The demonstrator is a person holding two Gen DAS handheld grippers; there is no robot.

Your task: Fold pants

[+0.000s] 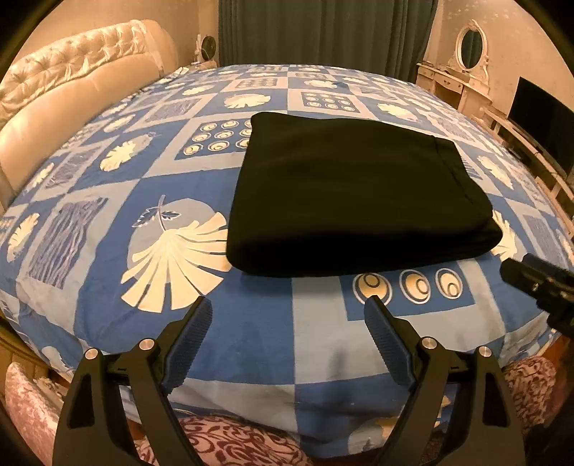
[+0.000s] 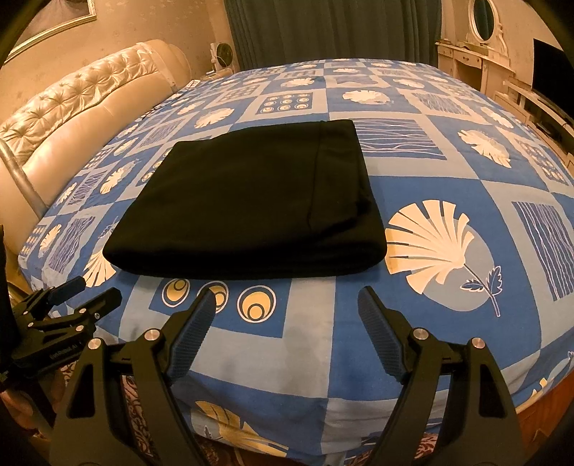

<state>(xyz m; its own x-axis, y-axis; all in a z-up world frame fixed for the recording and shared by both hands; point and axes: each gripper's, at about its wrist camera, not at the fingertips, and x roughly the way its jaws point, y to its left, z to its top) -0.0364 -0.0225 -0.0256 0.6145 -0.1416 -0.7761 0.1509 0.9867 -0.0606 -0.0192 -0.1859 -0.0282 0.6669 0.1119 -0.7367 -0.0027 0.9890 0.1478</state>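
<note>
The black pants [image 1: 351,193] lie folded into a flat rectangle on the blue patterned bedspread [image 1: 251,322]. They also show in the right wrist view [image 2: 251,200]. My left gripper [image 1: 287,304] is open and empty, held back from the near fold of the pants, over the bed's front edge. My right gripper [image 2: 287,297] is open and empty, also short of the near fold. The right gripper shows at the right edge of the left wrist view [image 1: 538,279]. The left gripper shows at the lower left of the right wrist view [image 2: 82,297].
A tufted cream headboard [image 1: 71,82] runs along the left. Dark curtains [image 1: 323,32] hang behind the bed. A white dresser with an oval mirror [image 1: 466,53] and a dark screen [image 1: 541,118] stand on the right. A patterned rug [image 1: 233,444] lies below the bed's front edge.
</note>
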